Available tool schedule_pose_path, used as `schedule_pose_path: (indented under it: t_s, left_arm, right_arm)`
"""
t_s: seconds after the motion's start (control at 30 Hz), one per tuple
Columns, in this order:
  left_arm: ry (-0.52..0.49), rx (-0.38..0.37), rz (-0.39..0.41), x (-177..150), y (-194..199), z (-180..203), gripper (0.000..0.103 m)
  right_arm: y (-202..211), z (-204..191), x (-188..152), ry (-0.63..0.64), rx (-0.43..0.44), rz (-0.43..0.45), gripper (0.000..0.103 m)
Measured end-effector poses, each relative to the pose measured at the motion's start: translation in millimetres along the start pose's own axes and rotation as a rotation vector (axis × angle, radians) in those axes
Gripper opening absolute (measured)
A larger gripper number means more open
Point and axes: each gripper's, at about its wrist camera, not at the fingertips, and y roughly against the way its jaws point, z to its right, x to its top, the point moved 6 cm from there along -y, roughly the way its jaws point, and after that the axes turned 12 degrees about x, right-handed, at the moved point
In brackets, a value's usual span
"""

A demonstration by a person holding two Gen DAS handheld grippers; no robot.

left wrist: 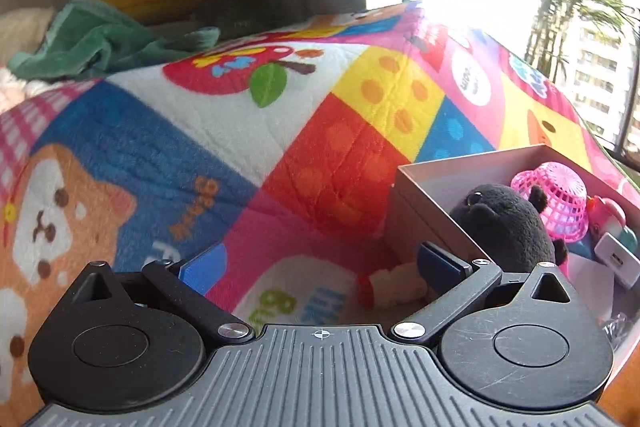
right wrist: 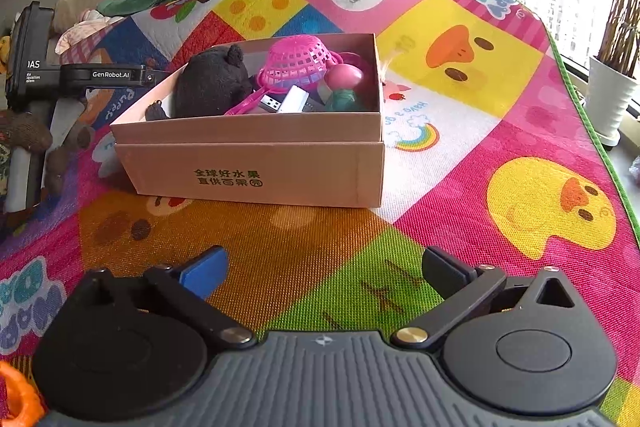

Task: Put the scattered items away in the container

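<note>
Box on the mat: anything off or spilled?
Nothing spilled. The cardboard box sits upright. The black plush leans on the left wall, one paw over the rim. A small red-and-white item lies outside on the play mat by the box corner.

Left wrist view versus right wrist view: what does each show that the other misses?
Only the left wrist view shows the small red-and-white toy on the mat beside the box. Only the right wrist view shows the box's printed front, the white plant pot and the left gripper from outside. Both show the pink cardboard box, black plush toy, pink plastic basket and colourful play mat.
</note>
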Motion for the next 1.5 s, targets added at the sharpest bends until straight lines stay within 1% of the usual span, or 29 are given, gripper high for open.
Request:
schedule_pose_path:
  t_s: [0.03, 0.07, 0.1, 0.13, 0.17, 0.2, 0.3, 0.33, 0.37, 0.43, 0.5, 0.57, 0.63, 0.67, 0.7, 0.73, 0.77, 0.83, 0.9, 0.93, 0.97, 1.03, 1.1, 1.17, 1.23, 1.3, 1.4, 1.43, 1.5]
  left_arm:
    - [-0.042, 0.005, 0.023, -1, 2, 0, 0.103]
    - [-0.079, 0.029, 0.039, -2, 3, -1, 0.103]
    - [-0.109, 0.044, 0.039, -3, 3, -1, 0.101]
    - [-0.130, 0.035, 0.029, -6, 2, -1, 0.092]
    - [-0.148, 0.015, 0.017, -8, 2, -1, 0.070]
    - [-0.168, -0.005, 0.008, -11, 2, 0, 0.062]
    - [-0.229, -0.066, 0.020, -15, 1, 6, 0.063]
    - [-0.246, -0.086, 0.022, -16, -1, 9, 0.065]
    - [-0.261, -0.099, 0.019, -16, -4, 11, 0.067]
    - [-0.301, -0.114, 0.000, -17, -12, 18, 0.067]
    - [-0.351, -0.145, -0.020, -20, -18, 24, 0.067]
    - [-0.406, -0.177, -0.021, -22, -20, 31, 0.067]
    - [-0.433, -0.193, -0.012, -20, -24, 37, 0.069]
    - [-0.437, -0.201, -0.015, -17, -26, 39, 0.069]
    - [-0.443, -0.210, -0.017, -15, -28, 42, 0.065]
    - [-0.451, -0.215, -0.018, -14, -30, 45, 0.058]
    - [-0.452, -0.220, -0.021, -14, -30, 46, 0.052]
    - [-0.439, -0.224, -0.034, -16, -28, 48, 0.043]
    - [-0.411, -0.203, -0.052, -18, -25, 48, 0.039]
    - [-0.393, -0.188, -0.063, -20, -22, 47, 0.033]
    - [-0.374, -0.175, -0.075, -22, -18, 45, 0.030]
    - [-0.337, -0.148, -0.093, -27, -6, 41, 0.030]
    - [-0.292, -0.135, -0.107, -35, 14, 34, 0.029]
    - [-0.233, -0.136, -0.112, -43, 40, 27, 0.029]
    - [-0.164, -0.162, -0.114, -51, 71, 23, 0.029]
    - [-0.125, -0.203, -0.116, -61, 104, 28, 0.029]
    - [-0.102, -0.248, -0.110, -79, 151, 48, 0.029]
    - [-0.100, -0.252, -0.105, -85, 162, 55, 0.030]
    - [-0.091, -0.236, -0.102, -97, 178, 67, 0.031]
  right_arm:
    - [0, 0, 0, -0.003, 0.005, -0.002, 0.103]
    - [-1, 1, 0, -0.006, 0.012, -0.006, 0.103]
    - [-2, 1, 0, -0.011, 0.020, -0.011, 0.103]
    - [-3, 1, 0, -0.015, 0.024, -0.017, 0.103]
    - [-3, 1, 0, -0.016, 0.025, -0.018, 0.103]
    - [-3, 1, -1, -0.014, 0.024, -0.019, 0.103]
    - [-4, 0, -1, -0.009, 0.020, -0.022, 0.103]
    - [-4, 0, -1, -0.008, 0.019, -0.023, 0.103]
    - [-4, 0, -1, -0.007, 0.018, -0.024, 0.103]
    - [-4, 0, -1, -0.005, 0.016, -0.025, 0.103]
    - [-4, 0, -1, -0.003, 0.014, -0.026, 0.103]
    - [-4, 0, -1, -0.002, 0.014, -0.027, 0.103]
    - [-5, 0, -2, -0.001, 0.014, -0.028, 0.103]
    - [-5, 0, -2, 0.000, 0.013, -0.029, 0.103]
    - [-5, -1, -2, 0.001, 0.012, -0.029, 0.103]
    - [-5, 0, -2, 0.002, 0.011, -0.030, 0.103]
    - [-5, 0, -2, 0.002, 0.011, -0.030, 0.103]
    - [-5, 0, -1, 0.001, 0.013, -0.030, 0.103]
    - [-5, 0, -1, 0.001, 0.014, -0.030, 0.103]
    - [-5, 0, -1, 0.001, 0.014, -0.030, 0.103]
    - [-5, 0, -1, 0.000, 0.014, -0.029, 0.103]
    - [-5, 0, -1, -0.002, 0.016, -0.027, 0.103]
    - [-5, 0, -1, -0.006, 0.019, -0.024, 0.103]
    - [-4, 0, -1, -0.010, 0.022, -0.020, 0.103]
    - [-3, 1, -1, -0.013, 0.023, -0.017, 0.103]
    - [-3, 1, -1, -0.016, 0.021, -0.015, 0.103]
    - [-3, 1, -1, -0.013, 0.016, -0.016, 0.103]
    - [-3, 1, -1, -0.012, 0.014, -0.017, 0.103]
    - [-3, 1, -2, -0.010, 0.013, -0.020, 0.103]
